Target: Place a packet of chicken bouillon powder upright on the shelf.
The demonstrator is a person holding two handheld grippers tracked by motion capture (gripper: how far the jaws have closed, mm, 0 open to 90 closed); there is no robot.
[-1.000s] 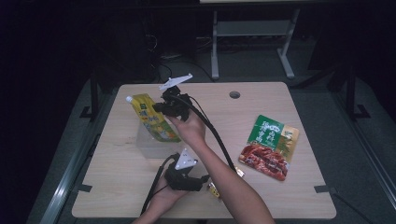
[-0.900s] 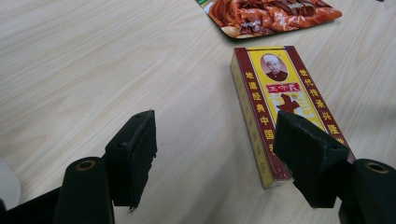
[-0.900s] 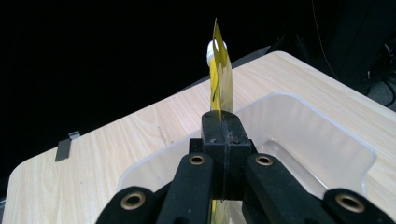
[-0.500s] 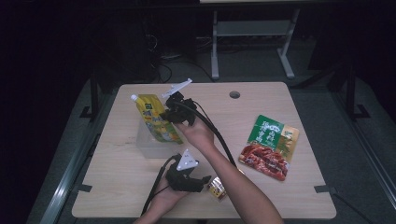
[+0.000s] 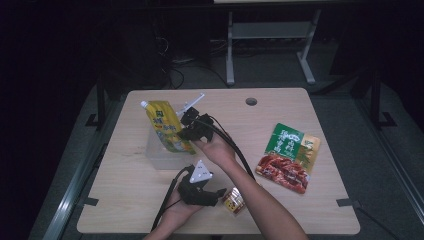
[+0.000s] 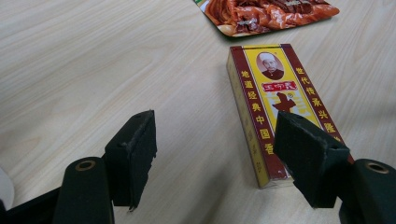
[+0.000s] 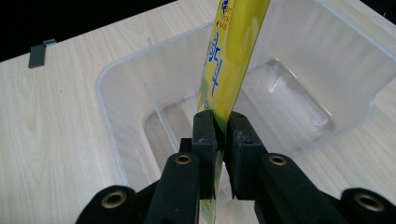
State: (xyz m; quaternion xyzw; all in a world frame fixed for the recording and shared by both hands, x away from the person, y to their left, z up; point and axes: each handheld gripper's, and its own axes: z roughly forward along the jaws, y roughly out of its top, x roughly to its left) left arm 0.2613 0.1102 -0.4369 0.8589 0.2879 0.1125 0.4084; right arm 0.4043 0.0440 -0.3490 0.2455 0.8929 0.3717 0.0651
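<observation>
Pinching the yellow pouch by its edge, the right gripper hangs it over the clear tub just beyond its jaws, apparently to drop it in. Left gripper waits, jaws apart, beside a small box.

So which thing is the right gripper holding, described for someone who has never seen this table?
On the wooden table, find the clear plastic bin left of centre. Standing in it, tilted and pinched at its edge by the right gripper, is a yellow spouted pouch. Unlike the flat green-and-red food packet and small yellow-and-red box, it has a white cap.
</observation>
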